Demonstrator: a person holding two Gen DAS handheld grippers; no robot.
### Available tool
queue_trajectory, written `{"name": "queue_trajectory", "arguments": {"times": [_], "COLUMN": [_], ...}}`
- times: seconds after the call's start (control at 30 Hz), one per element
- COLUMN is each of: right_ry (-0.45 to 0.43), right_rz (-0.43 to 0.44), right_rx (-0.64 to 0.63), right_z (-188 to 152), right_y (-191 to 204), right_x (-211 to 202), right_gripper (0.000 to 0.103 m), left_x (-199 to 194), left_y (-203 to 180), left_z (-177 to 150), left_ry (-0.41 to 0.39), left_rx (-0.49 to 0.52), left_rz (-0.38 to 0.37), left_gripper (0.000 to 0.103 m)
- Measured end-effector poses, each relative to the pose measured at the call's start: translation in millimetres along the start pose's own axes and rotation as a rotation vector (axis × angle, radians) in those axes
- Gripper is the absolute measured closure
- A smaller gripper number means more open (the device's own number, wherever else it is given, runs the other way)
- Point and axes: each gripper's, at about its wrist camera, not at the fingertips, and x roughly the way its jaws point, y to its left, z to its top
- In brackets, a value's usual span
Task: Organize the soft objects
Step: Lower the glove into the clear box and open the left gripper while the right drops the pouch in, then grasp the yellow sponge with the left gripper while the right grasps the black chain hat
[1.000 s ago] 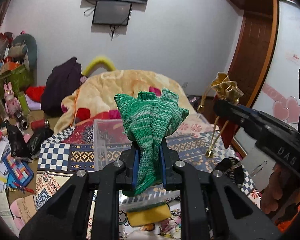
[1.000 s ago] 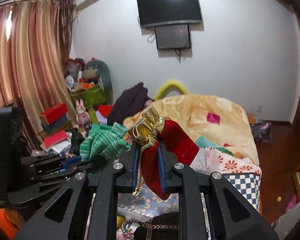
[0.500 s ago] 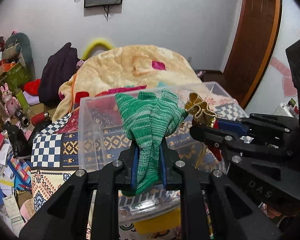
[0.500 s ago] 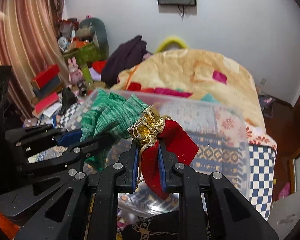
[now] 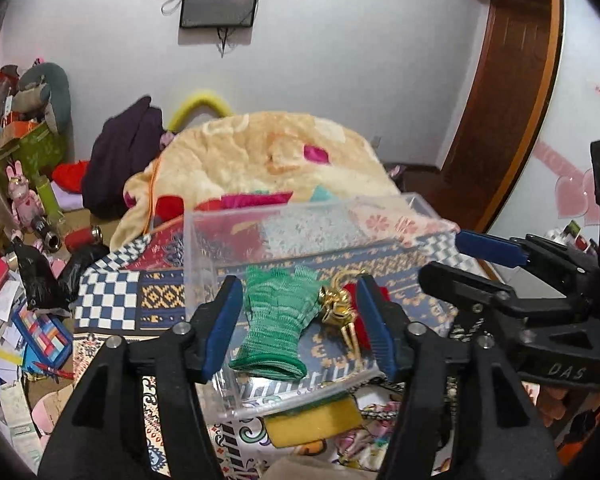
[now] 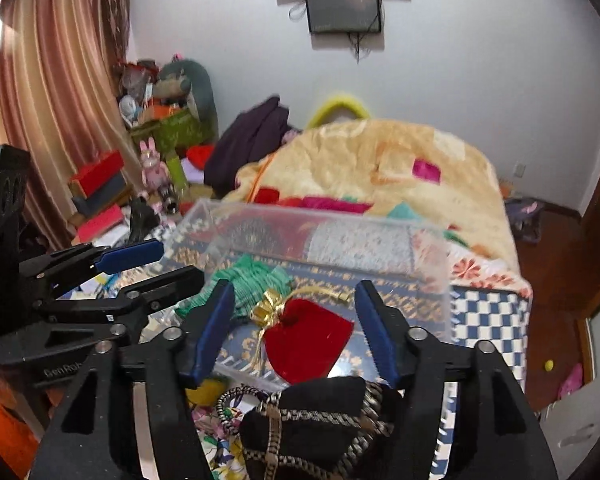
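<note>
Inside the clear plastic box (image 5: 204, 248) lay the green glove (image 5: 274, 320), flat on the bottom, with the red pouch (image 6: 306, 344) just beside it. Above them the left gripper (image 5: 300, 322) and right gripper (image 6: 296, 328) both gaped wide, holding nothing.

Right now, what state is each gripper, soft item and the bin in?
left gripper: fingers open, holding nothing
right gripper: fingers open, holding nothing
green glove: lying loose in bin
red pouch: lying in bin beside glove
clear bin: upright, no lid
</note>
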Motion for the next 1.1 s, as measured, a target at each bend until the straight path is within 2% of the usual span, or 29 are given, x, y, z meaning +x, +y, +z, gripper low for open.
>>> {"name": "queue_trajectory", "arguments": {"times": [0.2,0.37,0.43,0.47,0.6,0.9,0.97,1.1], "right_ry": [-0.105,-0.130,-0.133,-0.138,-0.110,-0.011,0.012,0.051], "right_rz": [-0.014,-0.054,-0.060,-0.068,-0.092,-0.051,-0.038,-0.001], "right_rx": [0.015,0.010,0.021,0.027,0.040,0.137,0.146,0.155], "right_z": [-1,-15,-23,-28,-49,-87,-93,-99], "right_y": [-2,-4,-7,-7,-12,-26,-26,-24], "right_x": [-37,-49,-48,-48,-43,-27,-23,-14], "right_gripper": [0.019,0.016,0.001,0.000,0.000,0.000,0.005,0.028], "left_x": [-33,-49,-51,-52,-48,-16,-8,6], "left_y": [-5,-4,-4,-4,-3,-4,-5,-4], "left_z": [-2,-14,-20,-24,-41,-79,-84,-88], "left_ry": [-0.068,-0.092,-0.085,-0.080,-0.048,0.078,0.101,0.132], "left_rx": [0.006,0.011,0.014,0.014,0.011,-0.001,-0.008,-0.022], "left_rz": [-0.009,0.007,0.007,0.008,0.014,0.017,0.016,0.019], "left_gripper": [0.034,0.027,0.027,0.027,0.026,0.026,0.026,0.026]}}
